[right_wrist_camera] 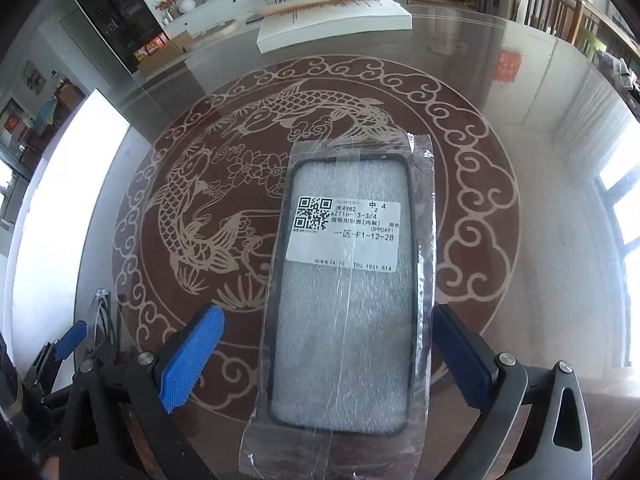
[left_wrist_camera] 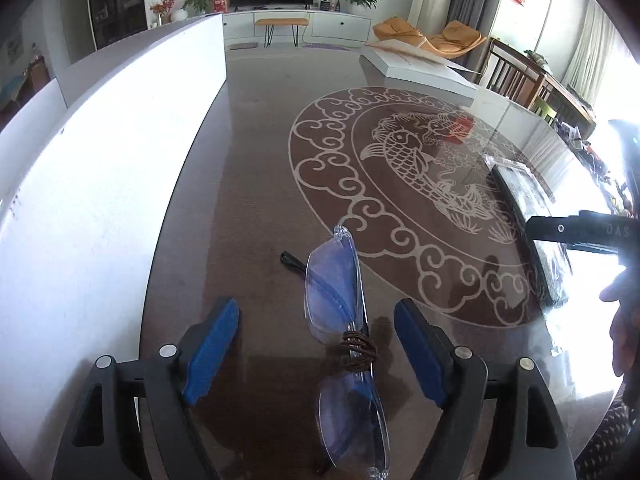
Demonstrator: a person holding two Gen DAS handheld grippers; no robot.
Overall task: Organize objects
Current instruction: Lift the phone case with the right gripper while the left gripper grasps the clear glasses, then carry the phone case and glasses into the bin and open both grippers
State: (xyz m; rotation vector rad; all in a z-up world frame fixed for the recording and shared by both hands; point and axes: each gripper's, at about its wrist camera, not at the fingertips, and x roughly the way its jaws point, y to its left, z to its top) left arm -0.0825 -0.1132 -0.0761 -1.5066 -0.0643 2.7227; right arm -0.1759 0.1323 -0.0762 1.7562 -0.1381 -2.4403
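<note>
straddling the rimless glasses (left_wrist_camera: pixel 340 320) at lower centre, the left gripper (left_wrist_camera: pixel 316 352) stands apart, pads clear, likely for a grasp. right gripper (right_wrist_camera: pixel 328 356) straddles the bagged phone case (right_wrist_camera: pixel 348 288) lying flat on the glass table (right_wrist_camera: pixel 540 160), jaws apart, seemingly untouching.

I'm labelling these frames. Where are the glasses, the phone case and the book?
glasses (left_wrist_camera: pixel 334 292), left wrist view, on the far lens.
phone case (right_wrist_camera: pixel 344 328), right wrist view, on its wrapped middle.
book (right_wrist_camera: pixel 332 26), right wrist view, on its page edge.

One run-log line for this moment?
left gripper: open, astride glasses | right gripper: open, astride bagged phone case | both on table
</note>
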